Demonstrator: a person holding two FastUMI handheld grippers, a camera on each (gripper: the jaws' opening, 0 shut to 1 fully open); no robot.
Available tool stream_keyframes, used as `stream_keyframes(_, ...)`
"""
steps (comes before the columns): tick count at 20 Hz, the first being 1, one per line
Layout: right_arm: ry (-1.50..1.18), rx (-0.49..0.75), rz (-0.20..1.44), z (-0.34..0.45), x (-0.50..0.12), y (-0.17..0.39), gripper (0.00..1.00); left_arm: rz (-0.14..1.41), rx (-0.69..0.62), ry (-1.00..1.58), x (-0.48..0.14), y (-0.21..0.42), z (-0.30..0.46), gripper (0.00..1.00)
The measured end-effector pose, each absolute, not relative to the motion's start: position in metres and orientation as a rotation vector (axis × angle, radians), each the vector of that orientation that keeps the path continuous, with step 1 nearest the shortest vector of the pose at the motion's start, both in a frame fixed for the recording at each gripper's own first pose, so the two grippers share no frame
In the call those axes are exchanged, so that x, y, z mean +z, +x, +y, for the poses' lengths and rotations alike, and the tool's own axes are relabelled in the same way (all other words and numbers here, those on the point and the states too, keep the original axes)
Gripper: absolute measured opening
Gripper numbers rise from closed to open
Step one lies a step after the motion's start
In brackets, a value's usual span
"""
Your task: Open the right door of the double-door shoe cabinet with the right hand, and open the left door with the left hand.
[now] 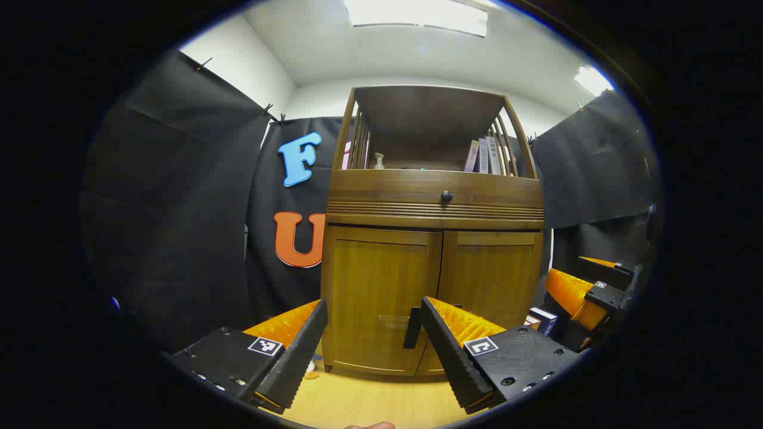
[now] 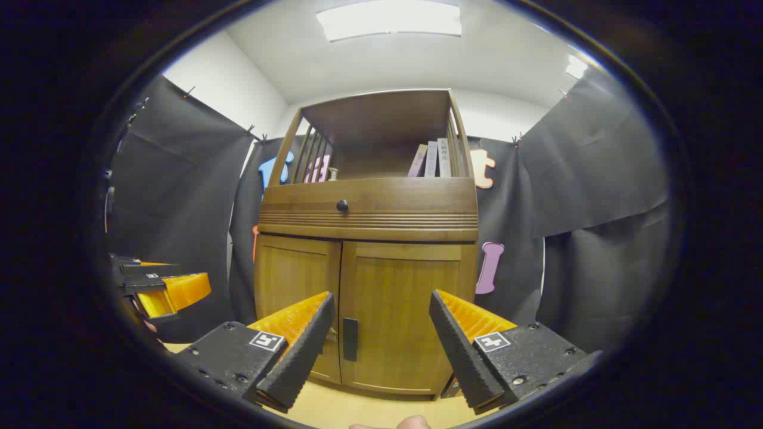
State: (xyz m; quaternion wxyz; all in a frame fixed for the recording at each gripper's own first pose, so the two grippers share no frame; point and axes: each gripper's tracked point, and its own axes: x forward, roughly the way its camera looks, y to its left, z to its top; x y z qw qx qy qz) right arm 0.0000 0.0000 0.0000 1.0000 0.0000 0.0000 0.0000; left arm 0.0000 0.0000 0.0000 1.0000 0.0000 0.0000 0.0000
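Approach step, both doors shut; right gripper (image 2: 378, 333) spread wide, empty, right door handle (image 2: 350, 339) ahead between fingers; left gripper (image 1: 372, 339) wide, empty, facing left door (image 1: 381, 298); next: close in on handle, pinch, pull

Ribbed tongs (image 1: 369, 333) with square tag markings

Open air is lying between both grippers and the shut cabinet doors (image 2: 363, 310); small boxes (image 1: 543, 320), perhaps, are crowding the floor by the cabinet's right side.
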Motion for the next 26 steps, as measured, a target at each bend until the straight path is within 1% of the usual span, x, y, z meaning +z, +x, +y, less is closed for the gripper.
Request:
stream_keyframes(1, -0.001, 0.005, 0.002, -0.001, -0.001, 0.001, 1.00, -0.005, 0.007, 0.009, 0.002, 0.000, -0.003, 1.00)
stream_keyframes(2, -0.006, 0.003, 0.002, -0.006, -0.001, 0.002, 1.00, -0.008, 0.016, 0.015, 0.002, -0.002, -0.005, 0.95)
stream_keyframes(5, 0.002, 0.025, 0.013, -0.012, -0.001, 0.005, 1.00, -0.019, 0.043, 0.023, 0.006, -0.006, -0.014, 0.95)
stream_keyframes(13, 0.037, 0.146, 0.094, -0.015, -0.018, 0.011, 1.00, -0.026, 0.141, 0.047, 0.006, -0.019, -0.019, 0.95)
stream_keyframes(14, 0.040, 0.155, 0.110, -0.013, -0.022, 0.012, 1.00, -0.023, 0.149, 0.051, 0.003, -0.020, -0.018, 1.00)
stream_keyframes(15, 0.047, 0.165, 0.128, -0.010, -0.025, 0.013, 1.00, -0.024, 0.151, 0.055, 0.003, -0.021, -0.019, 0.95)
stream_keyframes(16, 0.052, 0.172, 0.145, -0.005, -0.031, 0.015, 1.00, -0.026, 0.152, 0.061, 0.005, -0.024, -0.019, 0.94)
stream_keyframes(18, 0.059, 0.170, 0.170, 0.002, -0.038, 0.021, 1.00, -0.028, 0.150, 0.075, 0.005, -0.022, -0.014, 0.95)
stream_keyframes(19, 0.063, 0.164, 0.177, 0.006, -0.040, 0.026, 1.00, -0.027, 0.145, 0.077, 0.002, -0.021, -0.011, 1.00)
stream_keyframes(20, 0.071, 0.158, 0.179, 0.011, -0.043, 0.030, 1.00, -0.026, 0.133, 0.075, 0.000, -0.019, -0.009, 0.95)
stream_keyframes(24, 0.064, 0.094, 0.172, 0.029, -0.058, 0.056, 0.97, -0.020, 0.086, 0.108, -0.006, -0.009, 0.010, 0.95)
stream_keyframes(26, 0.067, 0.076, 0.176, 0.042, -0.069, 0.072, 0.94, -0.029, 0.066, 0.114, -0.006, -0.002, 0.023, 0.94)
